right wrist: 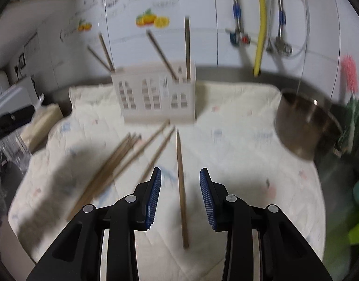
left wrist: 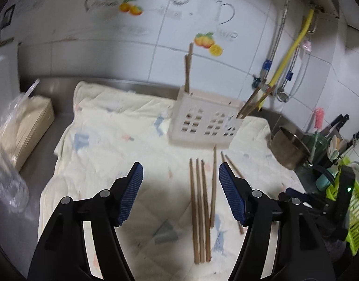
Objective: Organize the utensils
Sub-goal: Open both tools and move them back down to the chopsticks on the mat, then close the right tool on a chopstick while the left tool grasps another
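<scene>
A: Left wrist view first. Left gripper [left wrist: 180, 192] wide open, nothing between the pads, poised above the cloth [left wrist: 104, 145]. A bundle of loose chopsticks [left wrist: 201, 206] flat on the cloth, inside the gap but nearer the right-hand pad. Perforated holder [left wrist: 204, 121] upright beyond them, with a few sticks already standing in its end compartments.

B: Risk there?

A: Several sticks packed side by side and partly overlapping. Closing on the bundle likely to catch more than one, or to pinch one near its end and let it swing. Cloth soft and wrinkled too, so easily snagged by a low pad.

B: Right wrist view?

A: Right gripper [right wrist: 180, 195] partly open, empty. Single chopstick [right wrist: 180, 187] flat on the cloth, running straight up between the pads, touching neither. Remaining sticks fanned out to the left; steel pot [right wrist: 305, 126] off to the right.

B: And the danger?

A: Much blur in this view. Coming down too quickly liable to nudge the stick and roll it aside. Later, a tilted stick apt to hit the holder's rim or tip the light holder over.
</scene>
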The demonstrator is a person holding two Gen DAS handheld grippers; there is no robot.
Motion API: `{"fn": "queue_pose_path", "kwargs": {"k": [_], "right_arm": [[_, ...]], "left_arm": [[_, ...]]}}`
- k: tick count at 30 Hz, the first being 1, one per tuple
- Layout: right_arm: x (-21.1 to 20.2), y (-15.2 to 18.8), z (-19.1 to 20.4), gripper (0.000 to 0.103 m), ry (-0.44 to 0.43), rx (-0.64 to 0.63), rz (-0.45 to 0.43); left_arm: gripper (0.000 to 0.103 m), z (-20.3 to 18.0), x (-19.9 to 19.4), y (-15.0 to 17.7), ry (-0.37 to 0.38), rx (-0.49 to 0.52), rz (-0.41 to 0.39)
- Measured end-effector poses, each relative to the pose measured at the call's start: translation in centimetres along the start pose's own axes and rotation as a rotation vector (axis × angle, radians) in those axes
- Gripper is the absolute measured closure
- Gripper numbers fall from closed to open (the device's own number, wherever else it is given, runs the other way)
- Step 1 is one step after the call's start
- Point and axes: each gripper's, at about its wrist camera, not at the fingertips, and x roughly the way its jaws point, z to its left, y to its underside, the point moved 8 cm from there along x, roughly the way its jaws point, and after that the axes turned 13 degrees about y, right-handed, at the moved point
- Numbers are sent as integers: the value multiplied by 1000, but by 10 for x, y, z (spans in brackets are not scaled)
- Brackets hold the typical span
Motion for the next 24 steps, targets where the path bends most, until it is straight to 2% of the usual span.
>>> {"fn": "queue_pose_path", "kwargs": {"k": [4,9,24], "right_arm": [[17,23,5,72,-11,-9,45],[37,37,8,82,-12,-20,92],[53,45,7,96,-2,-12,144]], "left_arm": [[36,8,-5,14,-19,-29,8],[36,10,-8,30,-29,-27,31],[38,4,15,79,-2,-28,145]]}}
